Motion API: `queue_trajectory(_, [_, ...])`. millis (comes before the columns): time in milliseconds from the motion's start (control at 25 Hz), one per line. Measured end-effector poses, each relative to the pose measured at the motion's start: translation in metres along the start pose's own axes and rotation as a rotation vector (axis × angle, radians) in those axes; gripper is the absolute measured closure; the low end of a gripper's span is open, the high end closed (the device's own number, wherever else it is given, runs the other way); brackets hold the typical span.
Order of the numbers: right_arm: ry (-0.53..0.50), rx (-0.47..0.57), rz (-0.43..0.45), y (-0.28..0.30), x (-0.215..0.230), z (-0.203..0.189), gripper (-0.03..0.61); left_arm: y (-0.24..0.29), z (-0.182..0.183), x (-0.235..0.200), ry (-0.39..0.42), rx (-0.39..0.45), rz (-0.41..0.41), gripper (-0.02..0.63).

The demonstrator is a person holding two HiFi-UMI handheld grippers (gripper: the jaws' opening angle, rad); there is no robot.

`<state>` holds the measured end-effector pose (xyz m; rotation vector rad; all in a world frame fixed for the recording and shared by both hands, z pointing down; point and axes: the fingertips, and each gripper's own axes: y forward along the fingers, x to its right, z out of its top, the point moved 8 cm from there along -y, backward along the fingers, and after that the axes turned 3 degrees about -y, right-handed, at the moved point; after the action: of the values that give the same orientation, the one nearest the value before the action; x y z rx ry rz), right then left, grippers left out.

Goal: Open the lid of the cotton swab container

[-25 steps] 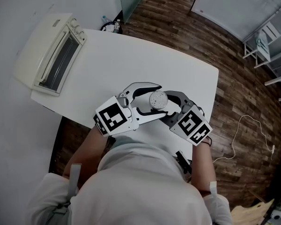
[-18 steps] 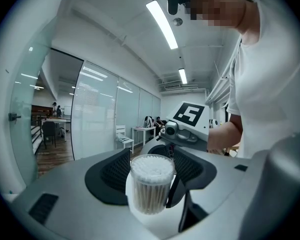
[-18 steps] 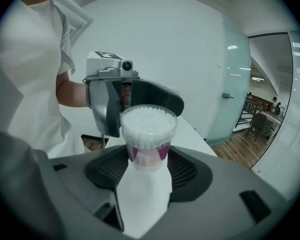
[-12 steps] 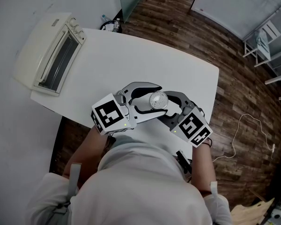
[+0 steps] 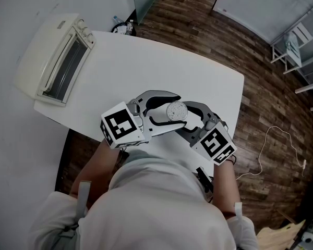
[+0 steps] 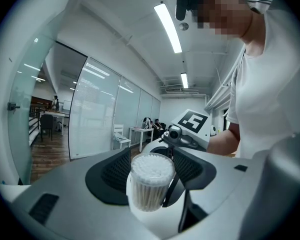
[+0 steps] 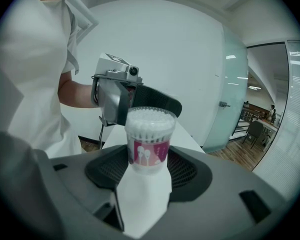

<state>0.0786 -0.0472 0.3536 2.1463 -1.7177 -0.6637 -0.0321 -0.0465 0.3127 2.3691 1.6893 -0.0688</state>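
The right tool grips the swab container low. The left tool, jaws just closed wide about the lid, should probably pull straight off.

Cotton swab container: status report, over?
Right tool grips container. Left tool jaws just closed on it from the other side, container between them. Lid still on. Nothing in the way.

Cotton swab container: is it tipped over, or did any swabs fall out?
Nothing stands out: the cotton swab container is upright, packed full of swabs, and none show on the white table.
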Motion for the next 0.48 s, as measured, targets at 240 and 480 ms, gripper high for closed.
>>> queue_trajectory(240, [-0.016,0.005,-0.019,0.0005,-0.0009,-0.0014,0.325,0.0009,-0.0001,-0.0009,-0.004,-0.017,-0.009,0.339])
queue_trajectory(480, [-0.049,-0.028,-0.064,0.0013,0.0003,-0.0022,0.328,0.0007,0.0033,-0.0021,-0.074,0.027,-0.023,0.344])
